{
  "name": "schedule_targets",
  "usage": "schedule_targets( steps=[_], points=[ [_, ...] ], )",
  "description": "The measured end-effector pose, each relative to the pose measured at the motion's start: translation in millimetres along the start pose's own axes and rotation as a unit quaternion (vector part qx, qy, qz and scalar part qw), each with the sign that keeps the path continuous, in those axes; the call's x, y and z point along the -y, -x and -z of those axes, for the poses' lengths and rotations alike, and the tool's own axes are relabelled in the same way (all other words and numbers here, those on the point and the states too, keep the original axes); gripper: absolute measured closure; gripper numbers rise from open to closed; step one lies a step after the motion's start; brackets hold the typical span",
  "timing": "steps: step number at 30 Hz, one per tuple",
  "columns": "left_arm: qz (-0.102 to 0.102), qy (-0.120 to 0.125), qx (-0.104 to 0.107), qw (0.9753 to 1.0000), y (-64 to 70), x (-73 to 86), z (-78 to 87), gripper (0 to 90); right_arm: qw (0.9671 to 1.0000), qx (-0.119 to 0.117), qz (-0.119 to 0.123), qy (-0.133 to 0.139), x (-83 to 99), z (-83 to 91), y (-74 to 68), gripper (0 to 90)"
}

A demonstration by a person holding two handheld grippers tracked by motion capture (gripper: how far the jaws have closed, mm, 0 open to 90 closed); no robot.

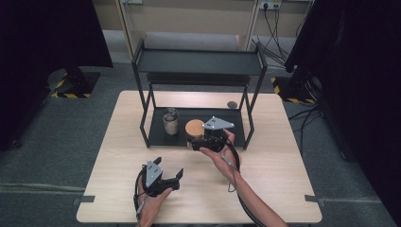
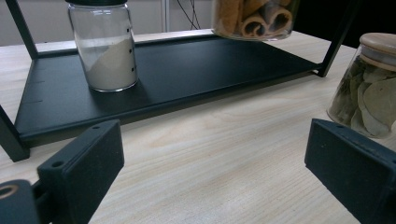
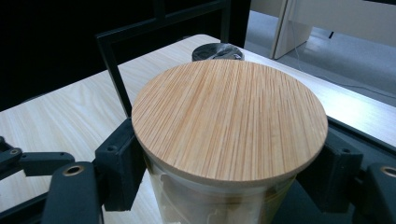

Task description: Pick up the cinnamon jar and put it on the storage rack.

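The right tongs (image 1: 201, 140) were clamped on the jar (image 3: 229, 126), one jaw against each side of the glass just under the round bamboo lid (image 1: 194, 127). The jar stood upright, long axis vertical, lid facing up. In the left gripper view its base (image 2: 254, 21) hung clear above the bottom shelf (image 2: 187, 70) of the black rack (image 1: 198, 61), with rolled brown sticks visible inside. It was located near the front edge of that shelf, towards its right end.

The left tongs (image 1: 165, 172) were held apart with nothing between the jaws, low over the worktop (image 1: 283, 189) near its front edge, left of centre.

A clear shaker jar (image 2: 105, 46) of pale powder stood upright on the left part of the bottom shelf. A jar of dried leaves (image 2: 369, 88) with a wooden lid stood on the worktop just off the rack's front right corner. A small dark disc (image 1: 231, 104) lay near the worktop's far edge.

The worktop was light wood-grain. The floor (image 1: 56, 142) was grey carpet, with dark curtains at both sides and cables at the rear right.
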State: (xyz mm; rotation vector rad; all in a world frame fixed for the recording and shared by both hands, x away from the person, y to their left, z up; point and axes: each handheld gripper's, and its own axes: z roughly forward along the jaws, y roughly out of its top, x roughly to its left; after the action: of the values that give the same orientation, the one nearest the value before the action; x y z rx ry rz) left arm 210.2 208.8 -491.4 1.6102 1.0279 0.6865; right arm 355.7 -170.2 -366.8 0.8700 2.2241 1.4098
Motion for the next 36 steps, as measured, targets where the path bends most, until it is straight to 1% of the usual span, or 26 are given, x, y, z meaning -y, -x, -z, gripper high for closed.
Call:
schedule_targets(
  steps=[7, 16, 28, 36],
  points=[
    [0.0, 0.0, 0.0, 1.0, 0.0, 0.0, 0.0, 4.2, 0.9999, 0.01, -0.001, -0.006, -6.3, -8.8, -2.2, 25.9],
    [-0.001, 0.0, 0.001, 1.0, 0.0, 0.0, 0.1, 4.2, 0.9992, 0.029, -0.022, -0.016, -9.3, -28.6, 0.2, 25.9],
    [-0.003, 0.0, 0.001, 1.0, 0.1, 0.1, 0.2, 4.2, 0.9967, 0.066, -0.04, -0.025, -9.2, -52.2, 1.8, 25.9],
    [-0.002, 0.001, 0.001, 1.0, 0.1, 0.2, 0.3, 4.3, 0.9951, 0.081, -0.047, -0.031, -8.0, -67.8, 0.3, 25.9]
  ],
)
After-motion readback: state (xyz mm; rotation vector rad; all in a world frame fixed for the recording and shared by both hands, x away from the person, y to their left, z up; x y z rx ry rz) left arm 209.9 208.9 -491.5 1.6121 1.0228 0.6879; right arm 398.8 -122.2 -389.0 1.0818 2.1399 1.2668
